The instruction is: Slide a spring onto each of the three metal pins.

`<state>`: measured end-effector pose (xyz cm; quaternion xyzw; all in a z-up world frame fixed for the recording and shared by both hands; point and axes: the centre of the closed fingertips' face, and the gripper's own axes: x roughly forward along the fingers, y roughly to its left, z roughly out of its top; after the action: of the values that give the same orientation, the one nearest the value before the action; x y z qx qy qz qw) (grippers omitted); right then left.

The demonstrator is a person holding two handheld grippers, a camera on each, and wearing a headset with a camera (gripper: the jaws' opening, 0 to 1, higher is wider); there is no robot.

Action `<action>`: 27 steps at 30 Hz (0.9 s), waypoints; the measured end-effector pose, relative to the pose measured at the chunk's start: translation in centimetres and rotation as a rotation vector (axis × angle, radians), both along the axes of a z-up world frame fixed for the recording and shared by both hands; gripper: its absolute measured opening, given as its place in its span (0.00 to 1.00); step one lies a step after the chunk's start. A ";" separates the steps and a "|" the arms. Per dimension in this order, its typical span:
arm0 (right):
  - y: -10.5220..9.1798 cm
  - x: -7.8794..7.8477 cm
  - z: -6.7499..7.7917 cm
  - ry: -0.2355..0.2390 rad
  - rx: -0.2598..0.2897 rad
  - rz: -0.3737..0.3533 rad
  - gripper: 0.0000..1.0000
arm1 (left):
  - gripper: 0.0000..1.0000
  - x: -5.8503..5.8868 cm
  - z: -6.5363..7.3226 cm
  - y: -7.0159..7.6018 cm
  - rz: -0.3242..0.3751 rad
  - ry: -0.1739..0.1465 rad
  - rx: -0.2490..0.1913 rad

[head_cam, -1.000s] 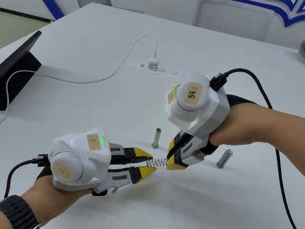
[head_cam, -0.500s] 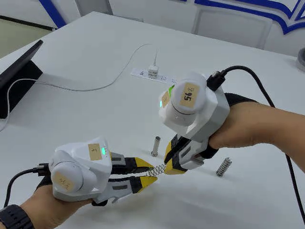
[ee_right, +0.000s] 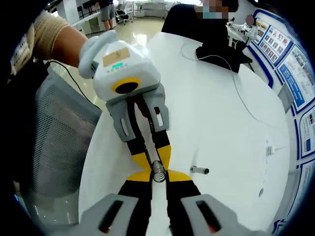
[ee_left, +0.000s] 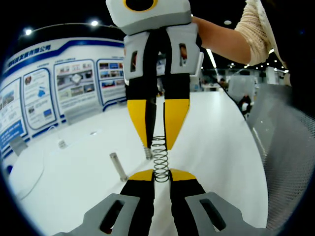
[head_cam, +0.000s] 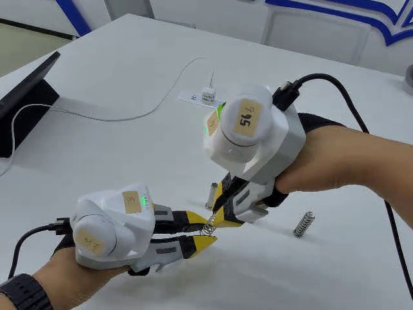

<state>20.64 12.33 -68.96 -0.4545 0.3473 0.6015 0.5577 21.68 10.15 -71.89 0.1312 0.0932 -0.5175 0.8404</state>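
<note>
A small coil spring [head_cam: 210,224] is stretched between the two gripper tips, just above the white table [head_cam: 129,161]. My left gripper [head_cam: 202,231] comes in from the lower left, shut on the spring's near end [ee_left: 160,173]. My right gripper [head_cam: 222,217] reaches down from the upper right, shut on the other end [ee_right: 156,171]. One metal pin [head_cam: 212,194] stands upright on the table right behind the tips; it is also in the gripper views [ee_left: 118,167] [ee_right: 199,170]. A second spring [head_cam: 303,224] lies on the table to the right, under the right forearm.
A white power strip [head_cam: 203,98] with a plug and a thin cable [head_cam: 129,118] lies at the back of the table. A dark monitor stand [head_cam: 26,97] sits at the far left. A black cable [head_cam: 361,123] trails from the right gripper.
The right gripper has moved left and down toward the left gripper. The spring between them has gone from stretched out to short and bunched.
</note>
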 end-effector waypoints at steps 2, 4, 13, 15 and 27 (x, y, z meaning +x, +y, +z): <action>0.1 0.1 0.0 -0.004 0.000 0.000 0.11 | 0.11 0.1 0.0 0.1 0.005 0.001 -0.003; 0.2 0.1 0.0 0.001 0.004 0.000 0.12 | 0.11 0.1 0.0 0.1 0.008 0.005 -0.008; 0.0 0.2 0.3 0.002 0.015 0.002 0.17 | 0.11 0.1 0.0 0.1 0.012 0.006 -0.024; -0.1 0.2 0.2 0.002 0.015 0.000 0.17 | 0.11 0.2 0.1 0.1 0.013 0.007 -0.027; 0.4 0.4 -0.9 0.035 0.038 -0.017 0.16 | 0.11 0.5 0.7 0.2 0.013 -0.008 -0.034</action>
<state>21.04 12.76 -69.83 -0.4305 0.3492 0.6111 0.5651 22.14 10.34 -71.17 0.1183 0.0818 -0.5128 0.8464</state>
